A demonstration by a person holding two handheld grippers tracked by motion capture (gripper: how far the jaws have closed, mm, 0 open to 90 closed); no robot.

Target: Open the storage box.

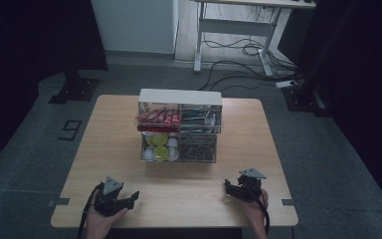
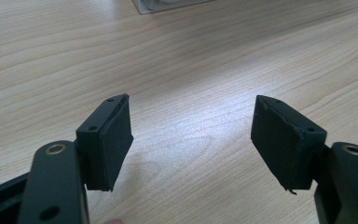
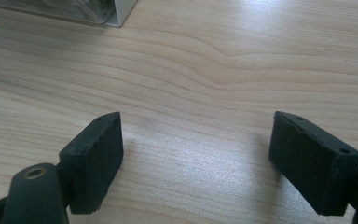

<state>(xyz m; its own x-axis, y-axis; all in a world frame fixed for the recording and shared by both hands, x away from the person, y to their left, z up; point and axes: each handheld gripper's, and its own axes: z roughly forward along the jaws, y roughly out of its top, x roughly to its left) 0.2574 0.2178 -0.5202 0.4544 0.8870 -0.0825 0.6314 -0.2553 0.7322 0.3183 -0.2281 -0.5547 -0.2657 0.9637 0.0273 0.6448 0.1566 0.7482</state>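
On a grey floor crossed by cables stands the light wooden table (image 1: 114, 149), which carries a clear drawer unit with a white top (image 1: 180, 96) at its middle, toward the far edge. Within this unit, the upper left drawer holds red packets (image 1: 158, 117), the lower left drawer holds round yellow-green and white items (image 1: 160, 146), and the two right drawers hold dark contents too small to identify. Behind the table, a white-legged desk (image 1: 238, 25) stands on the floor. Near the table's front edge, the left gripper (image 1: 127, 199) rests in a hand (image 1: 99, 221) at the left, and the right gripper (image 1: 233, 188) rests in the other hand (image 1: 255, 209) at the right; both are well apart from the drawer unit. Seen from the left gripper view, the left gripper's jaws stand wide apart over bare wood, holding nothing. Seen from the right gripper view, the right gripper's jaws likewise stand wide apart and hold nothing, with a corner of the drawer unit at the top edge.
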